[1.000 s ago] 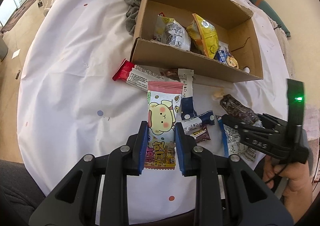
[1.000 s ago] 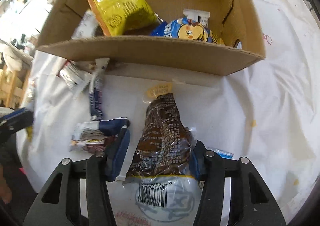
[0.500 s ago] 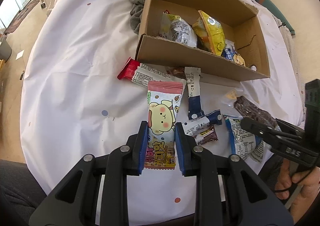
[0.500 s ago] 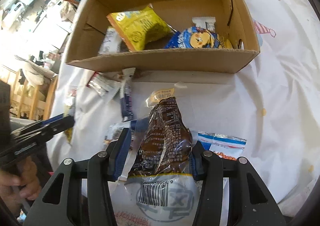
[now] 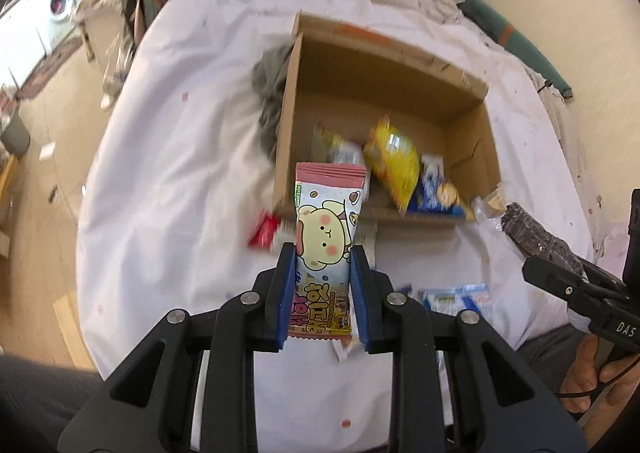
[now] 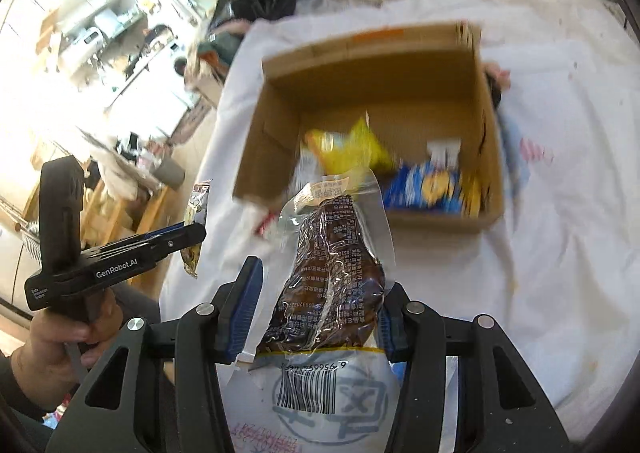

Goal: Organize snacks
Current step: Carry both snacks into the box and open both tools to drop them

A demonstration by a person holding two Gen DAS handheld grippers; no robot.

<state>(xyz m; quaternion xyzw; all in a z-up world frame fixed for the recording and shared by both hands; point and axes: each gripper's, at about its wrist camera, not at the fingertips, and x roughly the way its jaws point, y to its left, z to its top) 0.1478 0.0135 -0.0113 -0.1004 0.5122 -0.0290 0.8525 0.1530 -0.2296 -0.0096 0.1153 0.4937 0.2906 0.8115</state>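
Above the white-covered tabletop (image 5: 168, 181), short of the box (image 5: 384, 93), the left gripper (image 5: 322, 277) pinches the bear packet (image 5: 326, 229) at mid-length; the right gripper (image 6: 316, 305) clamps the brown pouch (image 6: 332, 273). Both look light, soft and slippery, best held mid-body.

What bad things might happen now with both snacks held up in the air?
1. The brown snack pack is bulky and slippery-looking; the right gripper holds only its lower part, so it might slide out.
2. The cardboard box already holds a yellow bag and a blue pack, so the bear snack in the left gripper could land on them.
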